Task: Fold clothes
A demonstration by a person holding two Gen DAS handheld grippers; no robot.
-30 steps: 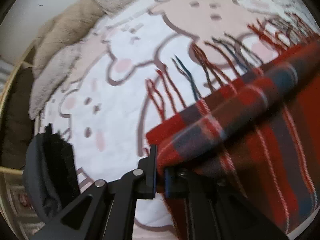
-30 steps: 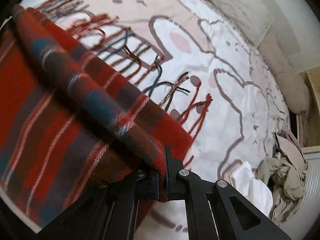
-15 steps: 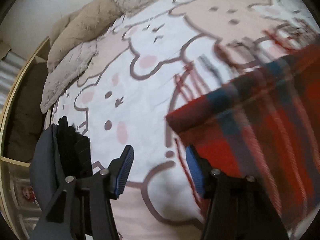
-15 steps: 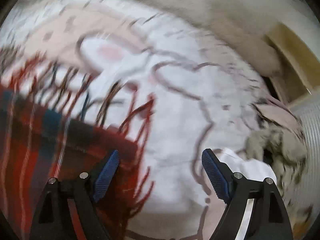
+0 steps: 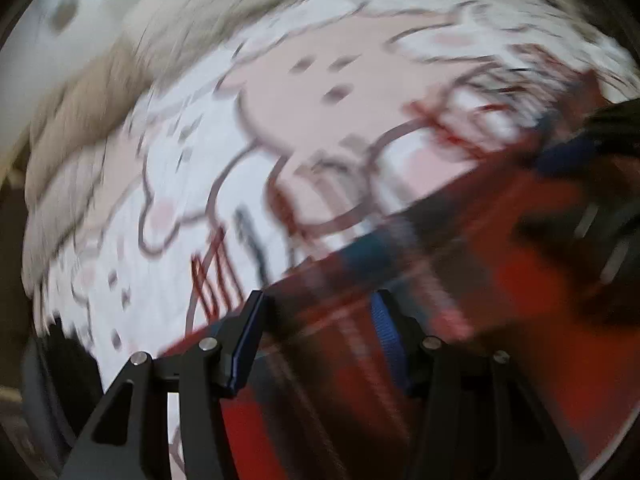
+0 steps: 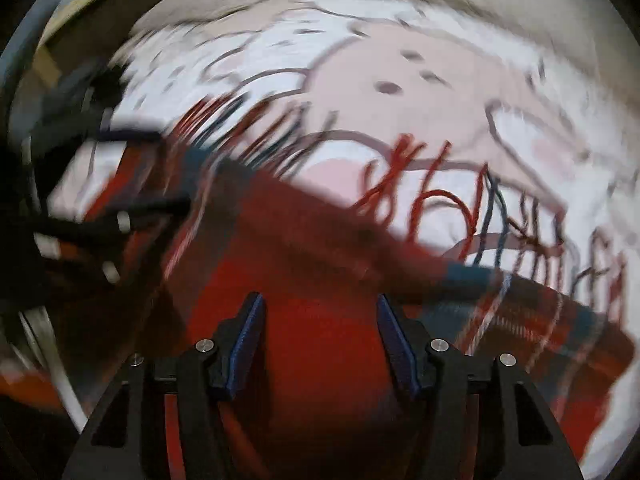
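A red, dark blue and white plaid scarf (image 5: 460, 280) with a red and blue fringe lies on a white bed cover with pink cartoon animals (image 5: 320, 92). My left gripper (image 5: 320, 336) is open and empty, its jaws wide apart over the scarf's near edge. My right gripper (image 6: 320, 340) is open and empty too, over the red cloth (image 6: 320, 280), with the fringe (image 6: 440, 192) beyond it. Each view shows the other gripper as a dark blur at its side, the left one (image 6: 100, 208) and the right one (image 5: 600, 184). Both views are motion-blurred.
Beige fluffy bedding (image 5: 120, 80) lies along the far side of the bed. A wooden bed frame edge (image 6: 80, 4) shows at the upper left of the right wrist view. A dark object (image 5: 60, 352) sits at the lower left in the left wrist view.
One second ago both grippers were shut on the scarf's folded edge. They let it go, opened wide, and have since swung over the scarf lying on the bed.
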